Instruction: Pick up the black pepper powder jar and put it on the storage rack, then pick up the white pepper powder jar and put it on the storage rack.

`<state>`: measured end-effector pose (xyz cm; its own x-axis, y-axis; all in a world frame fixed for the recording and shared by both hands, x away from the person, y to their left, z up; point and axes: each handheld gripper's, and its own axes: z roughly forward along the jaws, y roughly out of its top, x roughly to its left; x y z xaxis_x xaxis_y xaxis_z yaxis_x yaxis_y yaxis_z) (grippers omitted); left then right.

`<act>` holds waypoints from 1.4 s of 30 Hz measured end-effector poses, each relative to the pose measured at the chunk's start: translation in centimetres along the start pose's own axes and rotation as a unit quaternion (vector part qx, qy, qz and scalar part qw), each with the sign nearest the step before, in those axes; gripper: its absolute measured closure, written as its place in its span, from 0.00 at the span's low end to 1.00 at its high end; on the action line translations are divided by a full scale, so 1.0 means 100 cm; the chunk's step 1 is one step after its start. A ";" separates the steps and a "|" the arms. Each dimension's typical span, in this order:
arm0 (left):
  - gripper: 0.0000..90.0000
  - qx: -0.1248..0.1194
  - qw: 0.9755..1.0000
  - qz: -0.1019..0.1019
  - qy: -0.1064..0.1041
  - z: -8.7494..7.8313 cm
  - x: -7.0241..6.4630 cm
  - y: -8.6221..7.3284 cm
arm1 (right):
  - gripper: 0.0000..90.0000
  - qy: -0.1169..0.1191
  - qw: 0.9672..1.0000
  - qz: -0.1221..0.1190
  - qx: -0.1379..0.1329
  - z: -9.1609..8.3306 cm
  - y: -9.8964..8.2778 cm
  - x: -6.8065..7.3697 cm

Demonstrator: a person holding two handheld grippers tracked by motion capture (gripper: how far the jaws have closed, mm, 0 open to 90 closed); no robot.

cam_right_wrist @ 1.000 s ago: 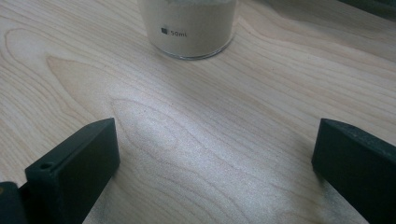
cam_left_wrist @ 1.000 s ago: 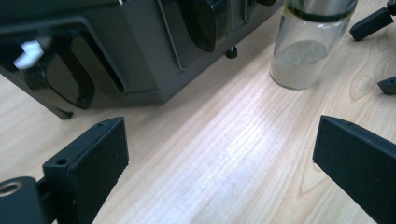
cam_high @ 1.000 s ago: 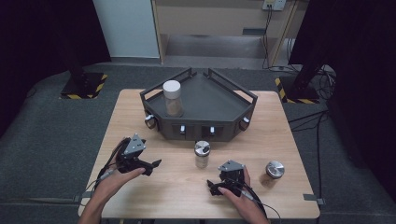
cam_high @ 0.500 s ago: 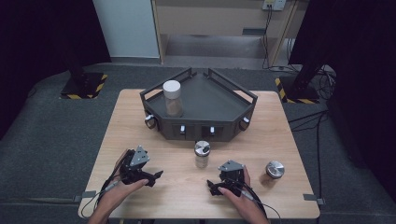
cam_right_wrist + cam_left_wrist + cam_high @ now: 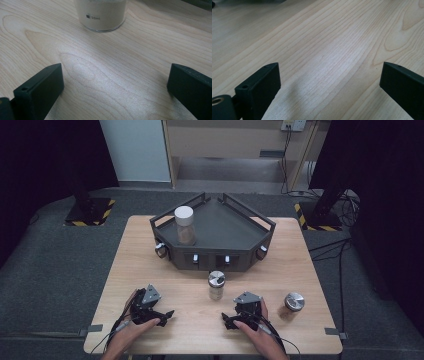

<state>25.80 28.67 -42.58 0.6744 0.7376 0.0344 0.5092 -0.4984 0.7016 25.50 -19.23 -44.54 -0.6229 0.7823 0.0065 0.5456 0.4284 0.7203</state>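
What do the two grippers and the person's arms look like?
The left gripper and right gripper are both black, each topped with a grey three-cornered plate and trailing black cables toward the table's near edge. Each gripper's view shows flat, blocky black fingers, with a small hole near the tip. The forearms are bare, with no sleeves in sight.

upright metal-lidded glass jar (image 5: 216, 285) of pale powder, on table before tray

A pale wooden counter (image 5: 150, 265) fills the middle of the frame. A dark tray (image 5: 250, 227) stands at its upper centre. Below the tray a small jar (image 5: 216, 285) stands upright, and another jar (image 5: 292, 304) sits at lower right. Both grippers rest on the counter's lower edge.
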 end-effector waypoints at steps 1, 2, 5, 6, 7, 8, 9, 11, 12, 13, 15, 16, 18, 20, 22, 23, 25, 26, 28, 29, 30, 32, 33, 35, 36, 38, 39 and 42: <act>0.02 0.003 1.000 -0.001 0.004 0.001 -0.001 0.000 | 0.01 0.000 1.000 0.000 0.000 0.000 0.000 0.000; 0.02 0.006 1.000 -0.002 0.006 0.002 -0.001 0.000 | 0.01 0.000 1.000 0.000 0.000 0.000 0.000 0.000; 0.02 0.012 1.000 -0.007 0.005 0.004 -0.001 -0.001 | 0.01 0.000 1.000 0.000 0.000 0.000 0.000 0.000; 0.02 0.013 1.000 -0.007 0.005 0.005 -0.001 -0.001 | 0.01 0.000 1.000 0.000 0.000 0.000 0.000 0.000; 0.02 0.014 1.000 -0.009 0.006 0.006 -0.001 -0.002 | 0.01 0.000 1.000 0.000 0.000 0.000 0.000 0.000; 0.02 0.014 1.000 -0.012 0.005 0.007 -0.001 -0.003 | 0.01 0.000 1.000 0.000 0.000 0.000 0.000 0.000; 0.02 0.014 1.000 -0.013 0.005 0.008 -0.001 -0.004 | 0.01 0.000 1.000 0.000 0.000 0.000 0.000 0.000; 0.01 0.013 1.000 -0.020 0.005 0.009 0.000 -0.006 | 0.01 0.000 1.000 0.000 0.000 0.000 0.000 0.000; 0.01 0.012 1.000 -0.024 0.003 0.009 0.001 -0.007 | 0.01 0.000 1.000 0.000 0.000 0.000 0.000 0.000; 0.01 0.011 1.000 -0.027 0.002 0.010 0.002 -0.007 | 0.01 0.000 1.000 0.000 0.000 0.000 0.000 0.000; 0.00 0.009 1.000 -0.029 0.003 0.010 0.002 -0.008 | 0.01 0.000 1.000 0.000 0.000 0.000 0.000 0.000; 0.00 0.007 1.000 -0.029 0.001 0.011 0.003 -0.009 | 0.01 0.000 1.000 0.000 0.000 0.000 0.000 0.000; 0.00 0.004 1.000 -0.030 0.000 0.011 0.003 -0.011 | 0.01 0.000 1.000 0.000 0.000 0.000 0.000 0.000; 0.00 0.001 1.000 -0.029 0.000 0.011 0.003 -0.012 | 0.01 0.000 1.000 0.000 0.000 0.000 0.000 0.000; 0.00 -0.001 1.000 -0.028 0.000 0.011 0.004 -0.013 | 0.01 0.000 1.000 0.000 0.000 0.000 0.000 0.000; 0.00 -0.001 1.000 -0.028 0.000 0.011 0.003 -0.013 | 0.01 0.000 1.000 0.000 0.000 0.000 0.000 0.000; 0.00 -0.001 1.000 -0.028 0.000 0.011 0.003 -0.013 | 0.01 0.000 1.000 0.000 0.000 0.000 0.000 0.000; 0.00 -0.001 1.000 -0.028 0.000 0.011 0.003 -0.013 | 0.01 0.000 1.000 0.000 0.000 0.000 0.000 0.000; 0.00 -0.002 1.000 -0.028 0.000 0.011 0.003 -0.013 | 0.01 0.000 1.000 0.000 0.000 0.000 0.000 0.000; 0.00 -0.002 1.000 -0.029 0.001 0.011 0.003 -0.013 | 0.01 0.000 1.000 0.000 0.000 0.000 0.000 0.000; 0.00 -0.002 1.000 -0.030 0.002 0.011 0.002 -0.013 | 0.01 0.000 1.000 0.000 0.000 0.000 0.000 0.000; 0.00 -0.002 0.999 -0.032 0.005 0.011 0.001 -0.013 | 0.01 0.003 1.000 0.001 0.000 0.000 0.000 -0.001; 0.00 -0.002 0.999 -0.033 0.005 0.011 0.001 -0.013 | 0.01 0.002 1.000 0.001 0.001 0.000 0.000 -0.001; 0.00 -0.001 0.999 -0.032 0.004 0.011 0.001 -0.013 | 0.01 0.003 1.000 0.001 0.001 0.000 0.000 -0.001; 0.00 -0.001 0.999 -0.032 0.004 0.011 0.002 -0.013 | 0.01 0.002 1.000 0.001 0.001 0.000 0.000 -0.001; 0.00 -0.001 0.999 -0.032 0.004 0.011 0.002 -0.013 | 0.02 0.002 1.000 0.001 0.000 -0.001 0.000 -0.001; 0.00 -0.001 0.999 -0.032 0.004 0.011 0.001 -0.013 | 0.02 0.001 1.000 0.000 0.000 -0.001 0.000 -0.001; 0.00 -0.001 1.000 -0.030 0.002 0.011 0.003 -0.013 | 0.04 0.001 1.000 -0.009 0.006 -0.004 0.002 -0.001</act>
<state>25.89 29.03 -44.27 0.6404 0.7680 -0.0052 0.5476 -0.4517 0.7043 25.48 -19.39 -44.14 -0.6336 0.7737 -0.0056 0.5403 0.4476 0.7125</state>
